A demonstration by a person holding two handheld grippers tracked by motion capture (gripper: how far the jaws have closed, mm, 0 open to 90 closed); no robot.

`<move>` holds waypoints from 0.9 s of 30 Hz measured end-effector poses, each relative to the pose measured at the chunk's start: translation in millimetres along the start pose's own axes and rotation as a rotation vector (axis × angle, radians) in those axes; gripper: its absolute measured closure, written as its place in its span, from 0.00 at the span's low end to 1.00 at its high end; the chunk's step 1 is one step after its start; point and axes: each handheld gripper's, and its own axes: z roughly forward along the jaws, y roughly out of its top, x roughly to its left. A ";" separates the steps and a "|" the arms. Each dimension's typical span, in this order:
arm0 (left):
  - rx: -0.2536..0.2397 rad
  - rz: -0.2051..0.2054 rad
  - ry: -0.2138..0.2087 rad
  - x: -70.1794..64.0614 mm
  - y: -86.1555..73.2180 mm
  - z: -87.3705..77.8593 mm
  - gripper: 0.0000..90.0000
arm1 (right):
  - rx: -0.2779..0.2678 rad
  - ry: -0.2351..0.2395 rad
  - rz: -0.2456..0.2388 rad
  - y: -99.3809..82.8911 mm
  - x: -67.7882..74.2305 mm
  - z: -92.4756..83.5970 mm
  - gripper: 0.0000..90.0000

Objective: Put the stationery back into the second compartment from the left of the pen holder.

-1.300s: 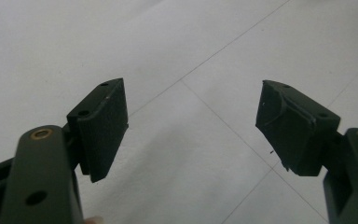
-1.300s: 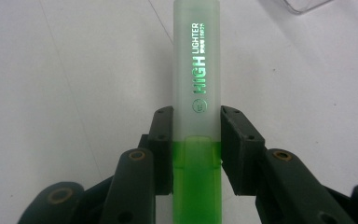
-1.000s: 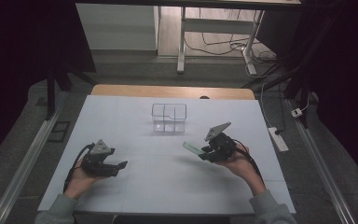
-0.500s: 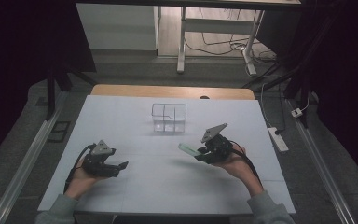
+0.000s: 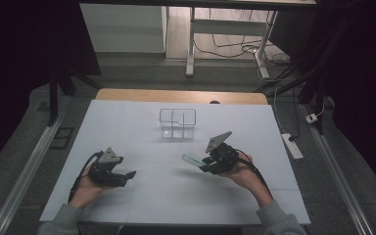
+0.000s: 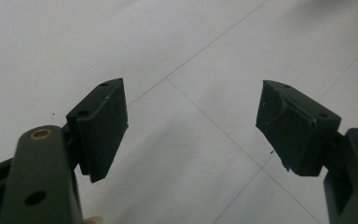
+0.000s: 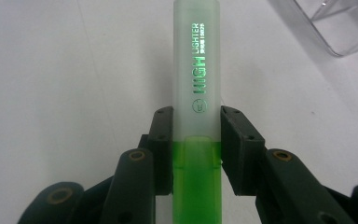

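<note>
Green highlighter (image 7: pixel 196 93) clamped between right gripper (image 7: pixel 196 140) pads, seemingly above table (image 7: pixel 51 70)

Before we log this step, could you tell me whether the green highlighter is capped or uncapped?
Capped. In the right gripper view the frosted cap covers the front end of the highlighter, with the right gripper clamped at the cap's joint.

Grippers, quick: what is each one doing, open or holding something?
Left gripper: open, nothing between its jaws, just the white table below.
Right gripper: closed on the green highlighter, gripping it from both sides.
</note>
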 end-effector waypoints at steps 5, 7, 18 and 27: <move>0.000 0.002 -0.002 -1.8 1.0 0.5 0.28 | 0.004 0.017 -0.020 3.0 3.4 4.5 0.74; 0.000 0.006 -0.003 -1.8 1.2 0.8 0.28 | 0.003 0.022 -0.029 5.3 5.8 7.0 0.74; 0.010 0.016 -0.024 -3.5 2.6 1.7 0.28 | 0.015 0.052 -0.067 14.8 14.7 15.0 0.74; 0.017 0.045 -0.047 -8.0 6.4 3.0 0.27 | 0.030 0.087 -0.124 25.3 22.6 27.5 0.74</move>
